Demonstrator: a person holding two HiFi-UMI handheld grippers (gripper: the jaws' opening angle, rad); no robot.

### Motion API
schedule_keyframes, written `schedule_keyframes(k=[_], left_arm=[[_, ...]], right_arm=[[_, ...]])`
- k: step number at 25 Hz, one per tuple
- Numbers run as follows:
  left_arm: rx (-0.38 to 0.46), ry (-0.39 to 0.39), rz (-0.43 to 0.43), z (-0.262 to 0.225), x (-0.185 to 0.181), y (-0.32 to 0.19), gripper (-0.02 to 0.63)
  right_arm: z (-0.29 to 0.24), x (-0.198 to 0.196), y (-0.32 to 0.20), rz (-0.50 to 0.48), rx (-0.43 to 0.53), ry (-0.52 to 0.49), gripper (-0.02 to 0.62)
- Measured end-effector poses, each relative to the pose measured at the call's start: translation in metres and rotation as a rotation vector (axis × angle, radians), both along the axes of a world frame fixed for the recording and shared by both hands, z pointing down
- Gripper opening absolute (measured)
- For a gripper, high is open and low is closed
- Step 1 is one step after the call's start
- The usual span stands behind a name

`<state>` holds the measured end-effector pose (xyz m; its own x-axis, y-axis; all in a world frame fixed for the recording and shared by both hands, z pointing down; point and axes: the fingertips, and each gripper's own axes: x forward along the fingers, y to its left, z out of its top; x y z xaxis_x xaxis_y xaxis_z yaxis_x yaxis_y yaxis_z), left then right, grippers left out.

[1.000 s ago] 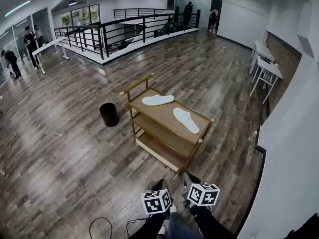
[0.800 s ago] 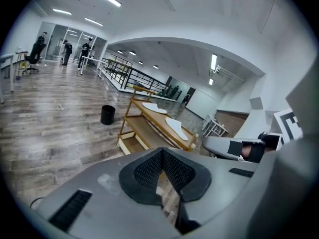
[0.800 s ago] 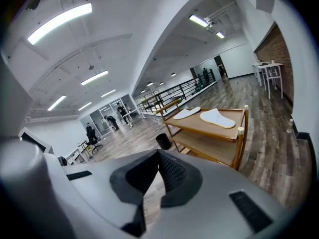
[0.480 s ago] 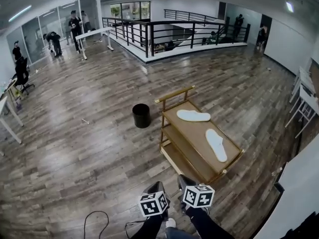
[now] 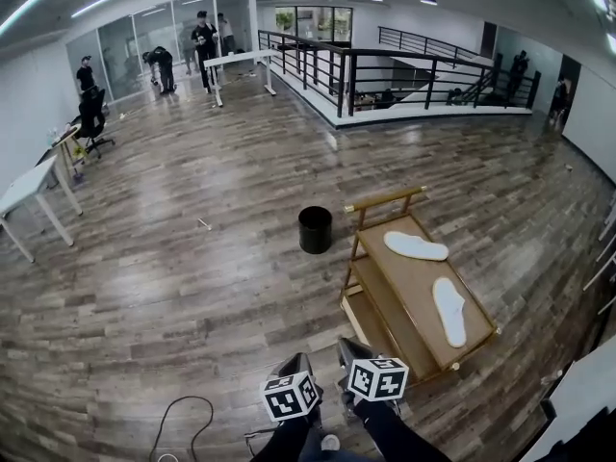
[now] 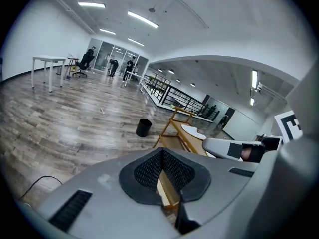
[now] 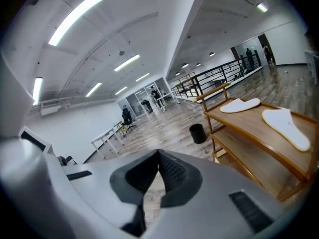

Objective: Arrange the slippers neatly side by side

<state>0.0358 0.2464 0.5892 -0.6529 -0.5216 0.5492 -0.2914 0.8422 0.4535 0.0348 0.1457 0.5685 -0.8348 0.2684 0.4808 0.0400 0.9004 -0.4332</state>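
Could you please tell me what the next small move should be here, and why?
Probably bring the left claw and right claw forward toward the cart: both are shut, empty and well short of it, while the far slipper and the near slipper lie apart at an angle on its top shelf.

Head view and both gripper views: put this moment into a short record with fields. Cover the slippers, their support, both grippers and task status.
Far white slipper: flat, crosswise near the handle end
Near white slipper: flat, lengthwise by the right edge
Support: top shelf of wooden three-tier cart
Layout: apart, at an angle, not side by side
Left gripper: jaws together, empty
Right gripper: jaws together, empty
Gripper position: both short of the cart, touching nothing
Nearby: black round bin, left of the cart
Task status: not begun
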Motion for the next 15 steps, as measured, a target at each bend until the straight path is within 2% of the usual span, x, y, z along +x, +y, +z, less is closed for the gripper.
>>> schedule_keyframes(k=[5, 15], left_arm=[[0.005, -0.016, -0.039, -0.002, -0.030, 0.008, -0.002], [0.006, -0.009, -0.023, 0.009, -0.113, 0.022, -0.002]], right_arm=[[0.000, -0.032, 0.012, -0.046, 0.001, -0.009, -0.002], [0.014, -0.112, 0.027, -0.037, 0.004, 0.007, -0.002]])
